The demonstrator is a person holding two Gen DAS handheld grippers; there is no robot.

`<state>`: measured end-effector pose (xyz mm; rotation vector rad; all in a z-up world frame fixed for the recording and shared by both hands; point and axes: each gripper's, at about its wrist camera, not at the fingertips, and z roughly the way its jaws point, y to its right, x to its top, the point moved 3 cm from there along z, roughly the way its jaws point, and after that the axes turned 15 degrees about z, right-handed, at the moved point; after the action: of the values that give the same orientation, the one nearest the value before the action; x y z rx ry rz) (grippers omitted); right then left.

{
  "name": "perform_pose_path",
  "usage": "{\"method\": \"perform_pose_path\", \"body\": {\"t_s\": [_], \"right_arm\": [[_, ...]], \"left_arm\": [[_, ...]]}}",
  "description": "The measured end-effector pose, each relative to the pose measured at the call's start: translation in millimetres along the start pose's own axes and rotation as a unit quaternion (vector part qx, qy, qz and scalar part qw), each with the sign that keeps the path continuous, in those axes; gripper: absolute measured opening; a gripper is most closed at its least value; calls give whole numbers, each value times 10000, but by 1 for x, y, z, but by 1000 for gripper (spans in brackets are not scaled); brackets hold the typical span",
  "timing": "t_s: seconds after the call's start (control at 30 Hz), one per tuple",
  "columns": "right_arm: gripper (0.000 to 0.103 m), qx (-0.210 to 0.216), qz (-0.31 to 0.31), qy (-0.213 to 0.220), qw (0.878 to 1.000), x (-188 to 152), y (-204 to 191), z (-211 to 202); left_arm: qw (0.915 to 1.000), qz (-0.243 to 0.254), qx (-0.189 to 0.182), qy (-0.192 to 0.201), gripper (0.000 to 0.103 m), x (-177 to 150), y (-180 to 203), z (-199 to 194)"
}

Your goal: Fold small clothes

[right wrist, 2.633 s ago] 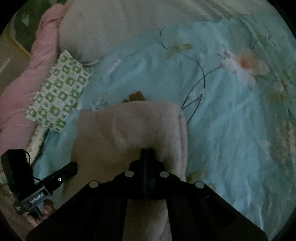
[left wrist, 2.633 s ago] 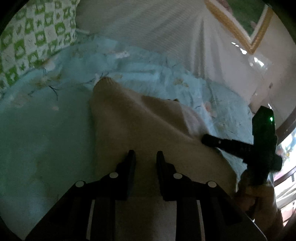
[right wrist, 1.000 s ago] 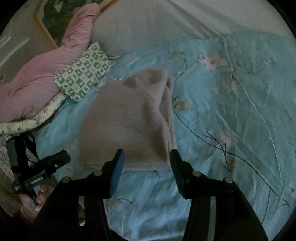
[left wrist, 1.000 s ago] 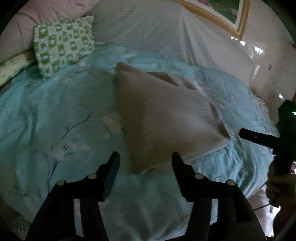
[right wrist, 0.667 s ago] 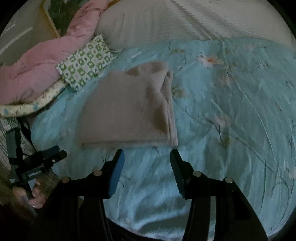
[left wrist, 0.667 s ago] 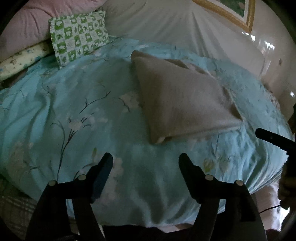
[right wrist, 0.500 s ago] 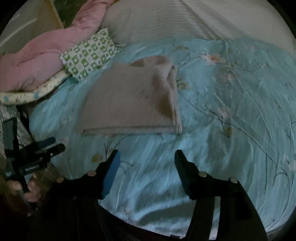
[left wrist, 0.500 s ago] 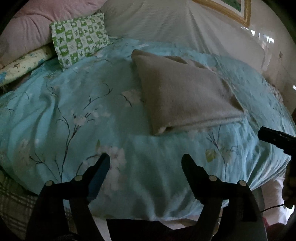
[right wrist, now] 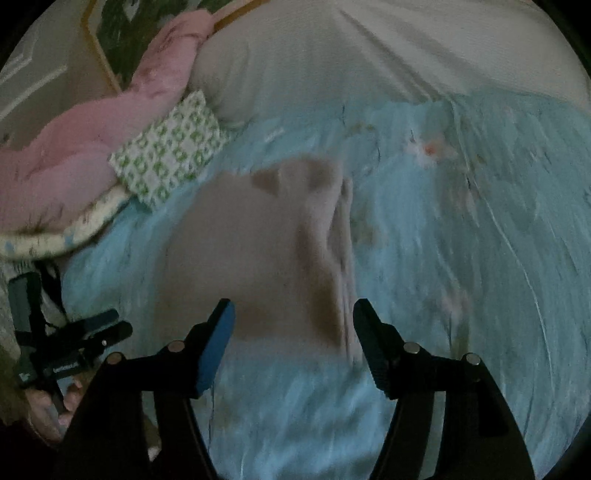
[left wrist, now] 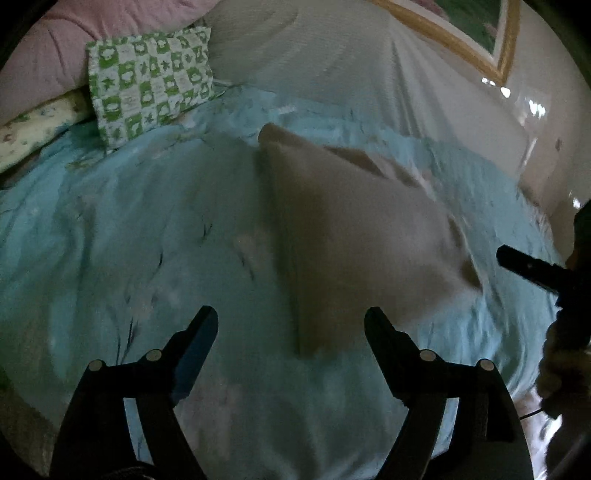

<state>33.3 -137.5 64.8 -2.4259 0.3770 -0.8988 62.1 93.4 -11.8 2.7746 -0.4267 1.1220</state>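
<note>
A beige folded garment [left wrist: 362, 236] lies flat on the light blue floral bedspread [left wrist: 129, 240]. In the left wrist view my left gripper [left wrist: 291, 325] is open and empty, just in front of the garment's near corner. In the right wrist view the same garment [right wrist: 258, 243] lies ahead of my right gripper [right wrist: 293, 317], which is open and empty at its near edge. The right gripper [left wrist: 532, 267] also shows at the right of the left wrist view, and the left gripper [right wrist: 92, 332] at the lower left of the right wrist view. Both views are blurred.
A green and white checked pillow [left wrist: 147, 81] and a pink quilt [right wrist: 92, 133] lie at the head of the bed. A large white pillow [left wrist: 332, 62] lies behind the garment. A framed picture [left wrist: 461, 33] hangs on the wall.
Both grippers let go of the garment and opened, pulled back from the bed, and have now moved forward again toward the garment's near edge. The garment lies folded and still.
</note>
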Motion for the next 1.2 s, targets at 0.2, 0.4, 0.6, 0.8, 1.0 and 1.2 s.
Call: {"method": "perform_pose_path", "body": {"t_s": [0.2, 0.4, 0.6, 0.8, 1.0, 1.2], "right_arm": [[50, 26, 249, -302, 9992, 43, 1, 52], [45, 70, 457, -695, 9965, 63, 11, 94], [13, 131, 78, -771, 9969, 63, 0, 101], [11, 383, 160, -499, 9979, 73, 7, 63], [11, 115, 546, -761, 9955, 56, 40, 100], [14, 98, 431, -619, 9971, 60, 32, 102]], "left_arm": [[9985, -410, -344, -134, 82, 47, -31, 45], [9934, -825, -728, -312, 82, 63, -52, 86], [9884, -1113, -967, -370, 83, 64, -51, 102], [9943, -359, -930, -379, 73, 73, -17, 91], [9961, -138, -793, -372, 68, 63, -1, 101], [9940, -502, -923, -302, 68, 53, -10, 97]]}}
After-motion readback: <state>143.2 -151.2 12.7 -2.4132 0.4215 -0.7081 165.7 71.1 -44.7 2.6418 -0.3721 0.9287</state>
